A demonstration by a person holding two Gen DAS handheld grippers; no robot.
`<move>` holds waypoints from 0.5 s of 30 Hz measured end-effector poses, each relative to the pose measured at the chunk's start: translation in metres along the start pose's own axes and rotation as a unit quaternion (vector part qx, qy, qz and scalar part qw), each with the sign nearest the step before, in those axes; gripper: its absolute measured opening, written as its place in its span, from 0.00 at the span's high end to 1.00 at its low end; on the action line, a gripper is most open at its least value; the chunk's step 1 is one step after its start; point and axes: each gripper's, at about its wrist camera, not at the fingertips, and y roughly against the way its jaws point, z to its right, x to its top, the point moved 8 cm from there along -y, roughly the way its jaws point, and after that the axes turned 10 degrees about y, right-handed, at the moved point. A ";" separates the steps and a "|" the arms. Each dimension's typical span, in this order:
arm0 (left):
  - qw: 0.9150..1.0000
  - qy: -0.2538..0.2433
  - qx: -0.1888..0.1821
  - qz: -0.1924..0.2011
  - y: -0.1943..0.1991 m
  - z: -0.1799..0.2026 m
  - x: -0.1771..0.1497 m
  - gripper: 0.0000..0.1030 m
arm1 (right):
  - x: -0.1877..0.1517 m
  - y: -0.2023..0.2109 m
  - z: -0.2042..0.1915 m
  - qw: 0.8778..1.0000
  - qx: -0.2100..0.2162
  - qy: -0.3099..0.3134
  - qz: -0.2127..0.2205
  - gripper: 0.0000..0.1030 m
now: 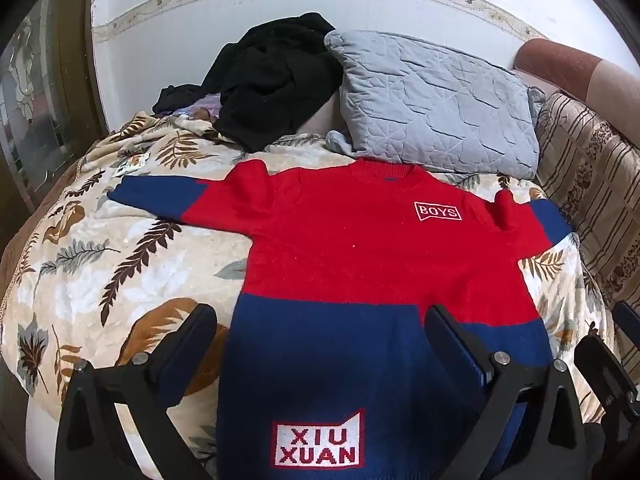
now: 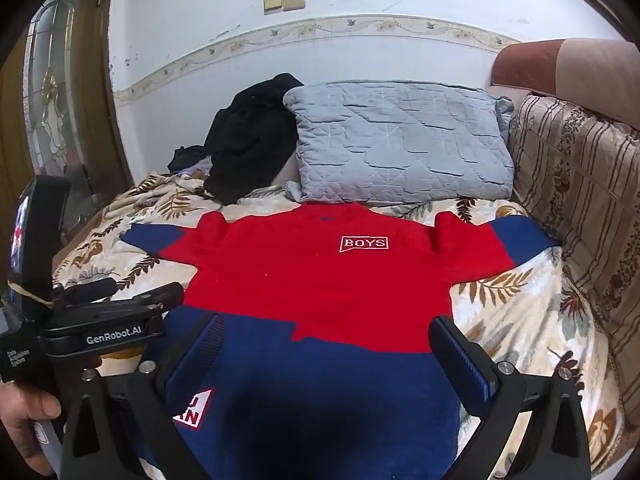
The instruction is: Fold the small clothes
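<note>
A small red and blue sweater [image 1: 352,248] lies flat, face up, on the leaf-print blanket [image 1: 120,248], sleeves spread to both sides, with a "BOYS" label on the chest and a "XIU XUAN" patch near the hem. It also shows in the right wrist view [image 2: 320,276]. My left gripper [image 1: 320,328] is open and empty, hovering over the blue hem area. My right gripper [image 2: 326,336] is open and empty above the blue lower part, to the right of the left gripper's body [image 2: 104,324].
A grey quilted pillow [image 1: 436,100] and a heap of black clothing [image 1: 272,76] lie behind the sweater by the white wall. A striped sofa cushion [image 2: 580,200] borders the right side. A glass-panelled door [image 2: 52,92] stands at left.
</note>
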 end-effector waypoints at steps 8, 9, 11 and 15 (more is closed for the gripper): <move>1.000 0.000 -0.001 0.001 0.001 0.000 0.001 0.00 | 0.001 0.001 0.002 1.000 0.000 0.001 0.003 0.00; 1.000 0.000 -0.001 0.001 0.001 0.000 0.000 0.00 | 0.002 0.001 0.002 1.000 0.000 0.000 0.003 0.00; 1.000 0.000 -0.001 0.001 0.001 0.000 0.000 0.00 | 0.004 -0.001 0.009 1.000 0.003 0.000 0.004 0.00; 1.000 0.000 -0.001 0.001 0.002 0.000 0.000 0.00 | 0.002 -0.001 0.006 1.000 0.002 0.001 0.003 0.00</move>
